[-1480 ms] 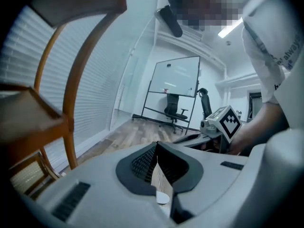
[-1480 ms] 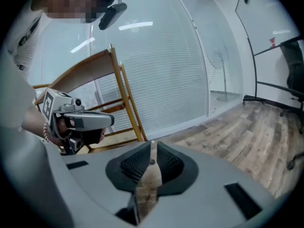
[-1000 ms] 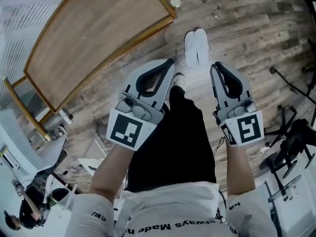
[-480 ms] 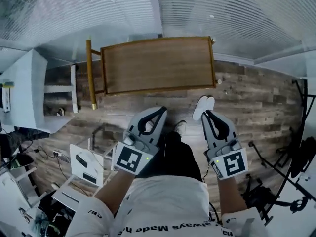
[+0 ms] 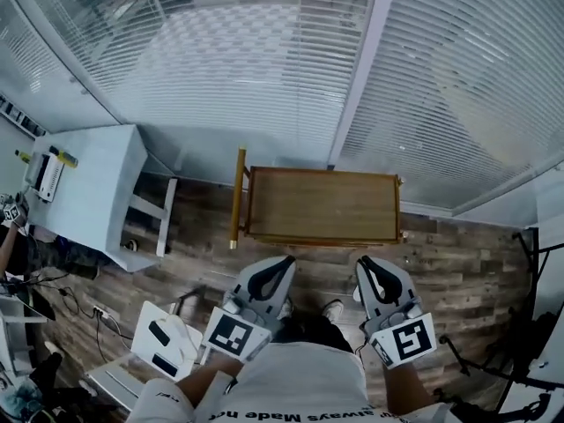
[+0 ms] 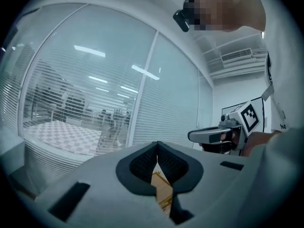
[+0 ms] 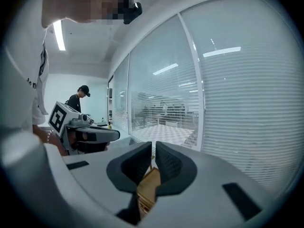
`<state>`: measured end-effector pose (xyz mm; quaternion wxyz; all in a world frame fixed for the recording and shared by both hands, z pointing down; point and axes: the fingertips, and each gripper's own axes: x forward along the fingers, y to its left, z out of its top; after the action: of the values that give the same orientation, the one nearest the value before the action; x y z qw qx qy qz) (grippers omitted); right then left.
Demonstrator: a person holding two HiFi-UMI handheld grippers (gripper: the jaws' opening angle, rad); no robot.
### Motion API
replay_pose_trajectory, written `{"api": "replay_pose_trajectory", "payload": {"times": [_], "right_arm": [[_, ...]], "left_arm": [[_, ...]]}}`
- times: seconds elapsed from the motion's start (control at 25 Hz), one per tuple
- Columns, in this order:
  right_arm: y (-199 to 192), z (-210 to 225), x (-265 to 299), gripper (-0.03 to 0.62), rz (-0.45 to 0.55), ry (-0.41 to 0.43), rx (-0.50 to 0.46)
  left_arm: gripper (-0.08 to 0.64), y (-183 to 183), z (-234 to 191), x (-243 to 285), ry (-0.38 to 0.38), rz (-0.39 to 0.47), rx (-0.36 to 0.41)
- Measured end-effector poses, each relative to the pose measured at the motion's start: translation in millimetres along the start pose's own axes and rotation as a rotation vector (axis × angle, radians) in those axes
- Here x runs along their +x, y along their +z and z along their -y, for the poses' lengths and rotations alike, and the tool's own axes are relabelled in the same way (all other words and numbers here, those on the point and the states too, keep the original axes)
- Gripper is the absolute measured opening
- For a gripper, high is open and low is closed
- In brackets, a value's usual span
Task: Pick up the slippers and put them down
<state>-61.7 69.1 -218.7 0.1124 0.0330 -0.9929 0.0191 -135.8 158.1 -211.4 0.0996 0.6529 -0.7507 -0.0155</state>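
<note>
No slippers show in any view at this moment. In the head view my left gripper (image 5: 284, 261) and right gripper (image 5: 363, 263) are held side by side in front of my body, both pointing toward the wooden table (image 5: 322, 205). The left gripper view shows the left gripper (image 6: 157, 144) with its tips touching and nothing between them. The right gripper (image 7: 153, 145) has its jaws almost together, also holding nothing. Each gripper view catches the other gripper at its side, aimed at the glass wall.
A glass wall with blinds (image 5: 264, 60) runs behind the table. A pale cabinet (image 5: 88, 183) stands at the left, and a white stand (image 5: 163, 337) sits on the wood floor near my left side. A person in a cap (image 7: 78, 99) stands far off.
Both grippers have risen and levelled out. The head view has swung up from the floor to the glass wall, and the white slippers near the right gripper are out of sight.
</note>
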Motion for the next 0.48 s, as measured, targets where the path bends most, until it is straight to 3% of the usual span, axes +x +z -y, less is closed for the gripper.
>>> {"api": "replay_pose_trajectory", "payload": {"times": [0.16, 0.48], "right_arm": [[44, -29, 0, 0.029, 0.036, 0.005, -0.004], [91, -77, -5, 0.029, 0.071, 0.028, -0.045]], "left_arm": [[0.014, 41, -4, -27, -0.023, 0.076, 0.023], [0.014, 78, -5, -67, -0.05, 0.102, 0.057]]}}
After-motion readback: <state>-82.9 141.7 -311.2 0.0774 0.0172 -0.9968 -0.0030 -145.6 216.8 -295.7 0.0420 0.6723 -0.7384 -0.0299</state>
